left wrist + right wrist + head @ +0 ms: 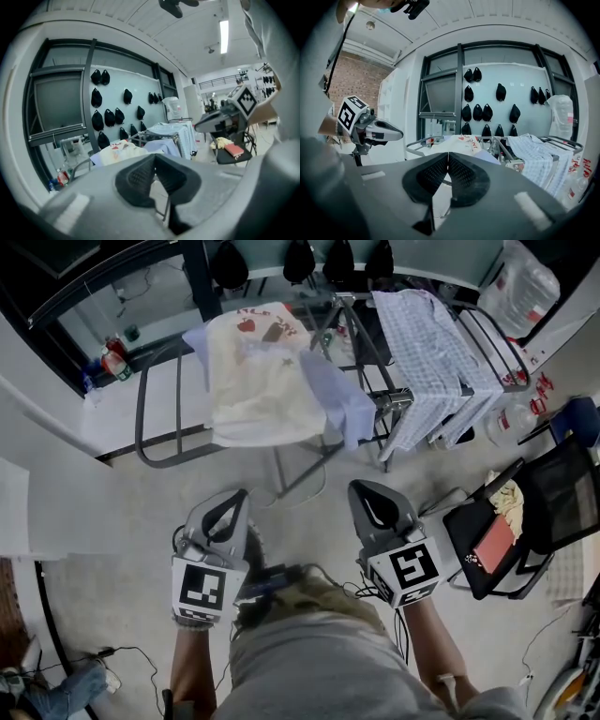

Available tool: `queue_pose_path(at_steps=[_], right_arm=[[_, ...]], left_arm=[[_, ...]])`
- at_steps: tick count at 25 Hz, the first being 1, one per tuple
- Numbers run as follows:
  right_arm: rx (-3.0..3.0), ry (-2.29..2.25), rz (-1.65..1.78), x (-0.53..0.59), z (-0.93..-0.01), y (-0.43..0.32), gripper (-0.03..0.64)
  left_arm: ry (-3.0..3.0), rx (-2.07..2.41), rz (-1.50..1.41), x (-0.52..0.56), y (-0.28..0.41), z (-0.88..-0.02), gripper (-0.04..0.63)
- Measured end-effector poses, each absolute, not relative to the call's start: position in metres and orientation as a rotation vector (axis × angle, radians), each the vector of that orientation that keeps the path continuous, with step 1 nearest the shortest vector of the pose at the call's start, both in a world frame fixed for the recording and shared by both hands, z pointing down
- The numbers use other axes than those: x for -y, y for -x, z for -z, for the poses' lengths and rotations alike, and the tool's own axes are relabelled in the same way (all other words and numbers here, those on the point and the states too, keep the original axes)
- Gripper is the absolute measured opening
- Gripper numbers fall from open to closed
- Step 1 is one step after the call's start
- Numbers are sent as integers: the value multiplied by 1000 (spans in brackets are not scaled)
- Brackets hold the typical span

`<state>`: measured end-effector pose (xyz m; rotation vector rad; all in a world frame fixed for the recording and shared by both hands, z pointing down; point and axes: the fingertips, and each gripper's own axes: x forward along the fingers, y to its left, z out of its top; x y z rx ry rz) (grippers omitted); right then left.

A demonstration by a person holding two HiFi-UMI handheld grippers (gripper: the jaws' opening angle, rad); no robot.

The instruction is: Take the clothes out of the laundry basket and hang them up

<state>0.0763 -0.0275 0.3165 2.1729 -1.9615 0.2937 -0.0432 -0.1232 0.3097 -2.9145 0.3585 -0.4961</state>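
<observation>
Head view: at the far left, the bare end of the drying rack (155,413) is seen, with empty rails. A cream garment with red print (253,381) is draped over the rack next to it. A pale lilac cloth (333,395) is hung just beside that, touching it. Further right, a checked shirt (427,362) is spread over the rails.

Below, in front of the person, the left gripper (235,494) is held level over the floor. Its jaws are pressed together with nothing between them. The right gripper (362,487) is held beside it in the same way, clenched and empty. Both are pointed toward the rack and are well apart from every garment.

At the right, a black basket (562,498) is set on the floor. A yellowish cloth (511,502) is bunched in it next to a flat red item (494,545). This cloth is judged to be the clothing left to hang.

The step in hand is judged to be the reach for that cloth. It would be done well if the right gripper's jaws are parted before the basket is entered. An upper fold of the cloth should be pinched, and the red item left alone. The cloth is best lifted clear of the rim before it is carried to the bare rails.
</observation>
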Motion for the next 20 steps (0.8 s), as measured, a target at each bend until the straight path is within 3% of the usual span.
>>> queue_pose_path(at_steps=[20], right_arm=[[1937, -2166, -300, 33, -322, -74, 6]], left_arm=[[2944, -393, 463, 131, 57, -314, -5]])
